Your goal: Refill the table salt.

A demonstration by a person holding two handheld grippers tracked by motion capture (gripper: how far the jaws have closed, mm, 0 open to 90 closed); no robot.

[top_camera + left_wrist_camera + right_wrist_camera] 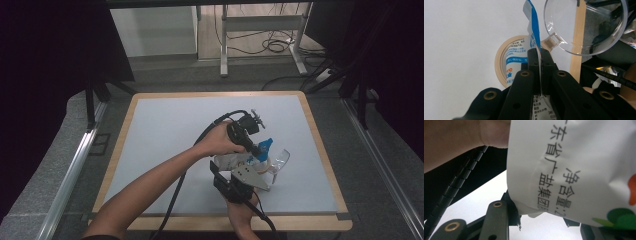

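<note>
The left gripper [540, 53] has its 2 black fingers [533, 60] pressed together on the thin upper edge of a white plastic pouch printed in blue and black [532, 37], pinching it flat between the pads. The right gripper [541, 220] has its fingers part-way spread around the lower end of that same pouch [579, 170], which fills the gap between them; its left finger [510, 207] touches the pouch's side. In the high view the pouch [235, 161] sits between both grippers, above the grey tabletop [165, 130] toward its near right part, over a round beige-rimmed container [499, 60] with a clear plastic hinged lid [584, 27] tipped open beside it.
</note>
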